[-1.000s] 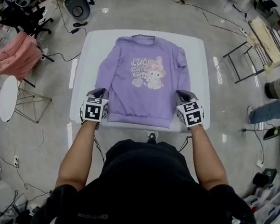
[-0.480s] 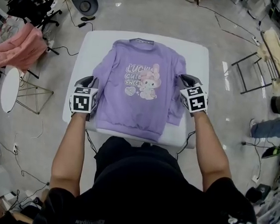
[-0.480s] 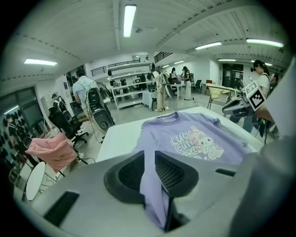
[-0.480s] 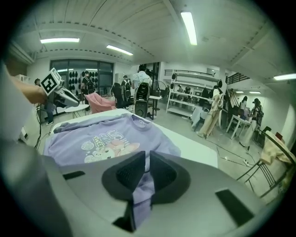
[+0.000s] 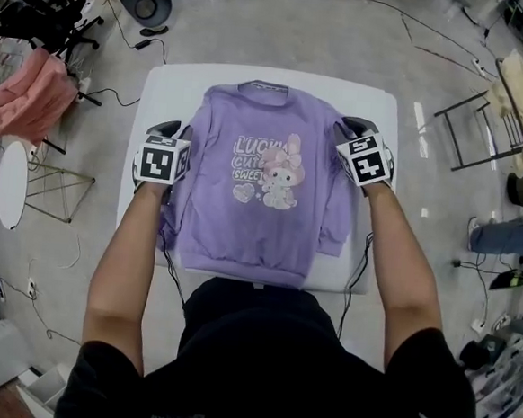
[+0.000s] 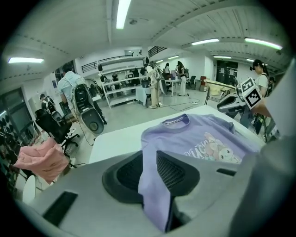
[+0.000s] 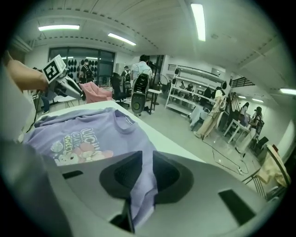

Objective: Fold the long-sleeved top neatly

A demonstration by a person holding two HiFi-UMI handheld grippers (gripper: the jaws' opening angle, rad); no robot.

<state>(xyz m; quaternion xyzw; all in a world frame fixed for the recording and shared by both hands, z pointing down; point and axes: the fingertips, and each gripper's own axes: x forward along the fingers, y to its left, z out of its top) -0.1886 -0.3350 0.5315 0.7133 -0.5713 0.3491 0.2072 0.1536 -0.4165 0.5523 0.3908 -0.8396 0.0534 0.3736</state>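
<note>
The long-sleeved top (image 5: 262, 204), a soft lilac knit with a ribbed hem and a dark-lined collar, is laid flat and print upward in the middle of the white bench (image 5: 162, 92). Its collar is turned toward the far edge and its hem lies at the near edge. A cartoon rabbit print (image 5: 282, 174) with pale lettering is seen on the chest.

In the head view only the marker cubes and forearms are made out, one near the left edge and one near the right. What lies in the tongs is shown by the gripper views alone. The left tongs (image 6: 150, 173) are seen parted, having just been opening, and the left sleeve (image 6: 155, 203) is draped loosely between jaws with dark, meshed inner faces. The right tongs (image 7: 147, 171) have likewise just been opening, and the right sleeve (image 7: 141, 199) hangs slack in the gap.

Shelving (image 6: 118, 83) and standing people are shown only in the gripper views. A draped pink garment (image 5: 27, 95), a round white side table (image 5: 13, 184) and cables (image 5: 117, 102) are seen on the floor past the left edge.
</note>
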